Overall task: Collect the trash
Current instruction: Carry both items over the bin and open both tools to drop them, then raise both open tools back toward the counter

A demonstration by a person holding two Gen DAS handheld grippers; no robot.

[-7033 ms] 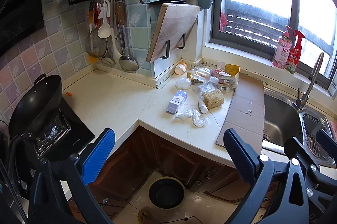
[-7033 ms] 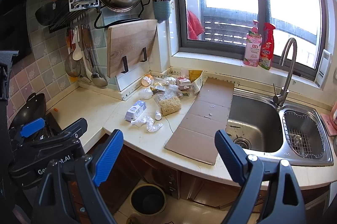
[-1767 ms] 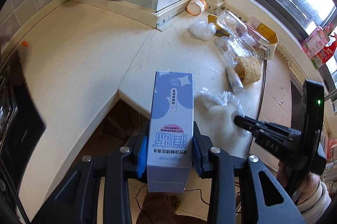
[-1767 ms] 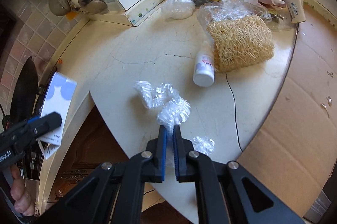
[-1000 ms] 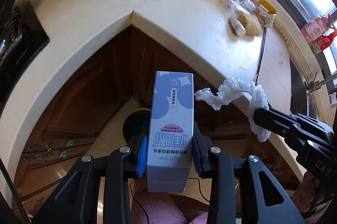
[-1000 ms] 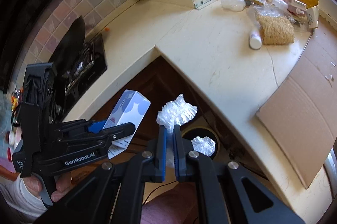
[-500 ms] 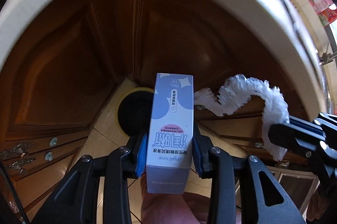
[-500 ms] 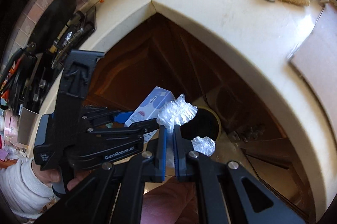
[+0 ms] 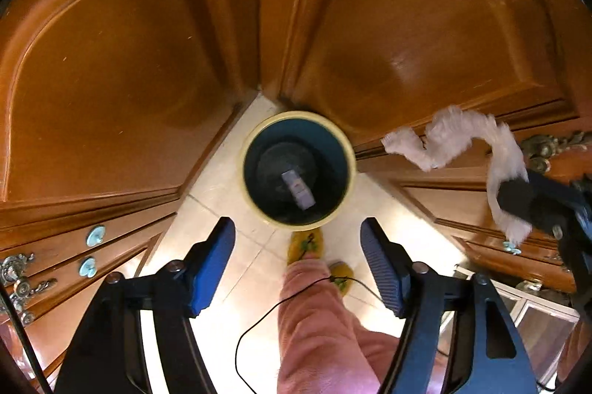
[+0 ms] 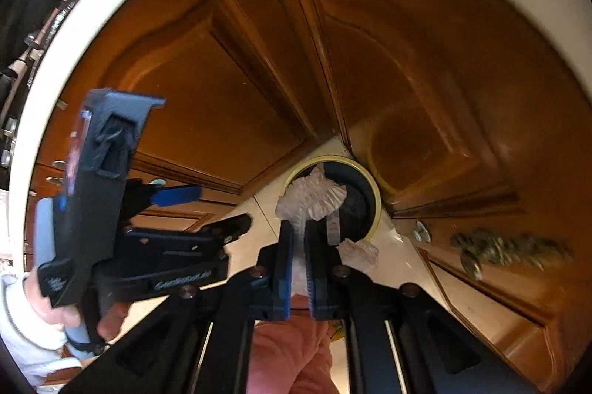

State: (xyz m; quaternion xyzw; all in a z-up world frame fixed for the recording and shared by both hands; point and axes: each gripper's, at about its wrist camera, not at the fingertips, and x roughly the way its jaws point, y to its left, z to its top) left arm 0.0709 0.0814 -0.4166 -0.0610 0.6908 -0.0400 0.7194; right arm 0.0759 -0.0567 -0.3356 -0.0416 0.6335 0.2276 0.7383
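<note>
A round bin (image 9: 242, 172) with a cream rim stands on the floor tiles in the corner of the cabinets. The pale blue carton (image 9: 298, 188) lies inside it. My left gripper (image 9: 296, 231) hangs right above the bin, its jaws opening with nothing between them. At the right edge my right gripper (image 9: 518, 197) is shut on a crumpled white plastic wrap (image 9: 458, 138), off to the bin's side. In the right wrist view the right gripper (image 10: 299, 231) pinches the plastic wrap (image 10: 314, 197) in front of the bin (image 10: 375, 194), and the left gripper (image 10: 224, 207) stands open beside it.
Brown wooden cabinet doors (image 9: 111, 60) close in around the bin, with knobbed drawers (image 9: 88, 266) at lower left. A person's pink trouser leg (image 9: 318, 320) and yellow slipper (image 9: 305, 244) stand just before the bin, crossed by a thin black cable (image 9: 259, 320). The pale countertop edge (image 10: 74, 34) arcs overhead.
The left gripper opened and let go of the carton, which now lies in the bin. Both grippers sank from counter height to just over the bin. The right still holds the plastic.
</note>
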